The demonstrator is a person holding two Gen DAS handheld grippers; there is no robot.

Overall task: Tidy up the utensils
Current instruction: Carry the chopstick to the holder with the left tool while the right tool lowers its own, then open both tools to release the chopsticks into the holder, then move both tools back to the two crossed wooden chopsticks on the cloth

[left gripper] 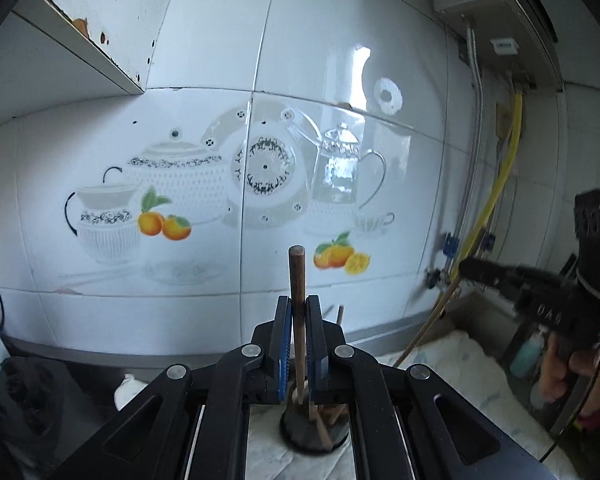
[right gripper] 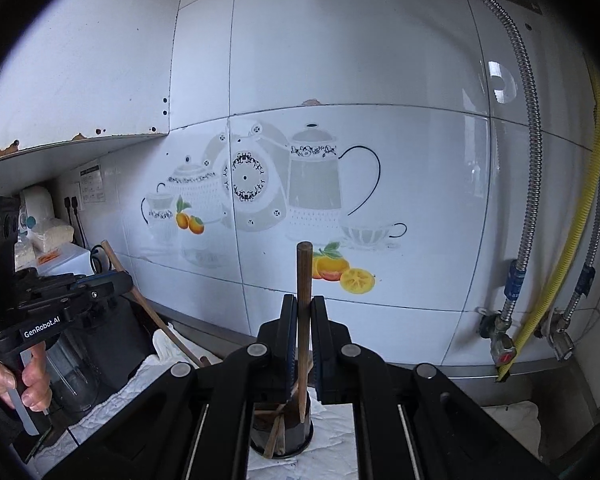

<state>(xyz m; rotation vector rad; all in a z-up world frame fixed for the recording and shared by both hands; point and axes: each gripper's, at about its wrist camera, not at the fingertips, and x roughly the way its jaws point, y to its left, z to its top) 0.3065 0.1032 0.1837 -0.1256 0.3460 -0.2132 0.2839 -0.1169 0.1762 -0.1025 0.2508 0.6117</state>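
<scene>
My left gripper (left gripper: 298, 305) is shut on a brown wooden chopstick (left gripper: 297, 272) that stands upright between its pads. Below it a dark round holder (left gripper: 300, 434) with several more sticks rests on a white cloth (left gripper: 268, 452). My right gripper (right gripper: 303, 305) is likewise shut on an upright chopstick (right gripper: 304, 268), above the same holder (right gripper: 296, 434). In the left wrist view the right gripper (left gripper: 465, 269) shows at the right with its stick (left gripper: 428, 320) slanting down. The left gripper (right gripper: 125, 280) appears at the left of the right wrist view, with its stick (right gripper: 152, 312) angled.
A tiled wall with a teapot picture (left gripper: 256, 168) stands close behind. A yellow hose (right gripper: 572, 240), metal pipes (right gripper: 528, 160) and valves (right gripper: 500, 344) run down the right. A wall cabinet (right gripper: 80, 80) hangs upper left; a dark appliance (left gripper: 24, 396) and a wall socket (right gripper: 71, 202) are at the left.
</scene>
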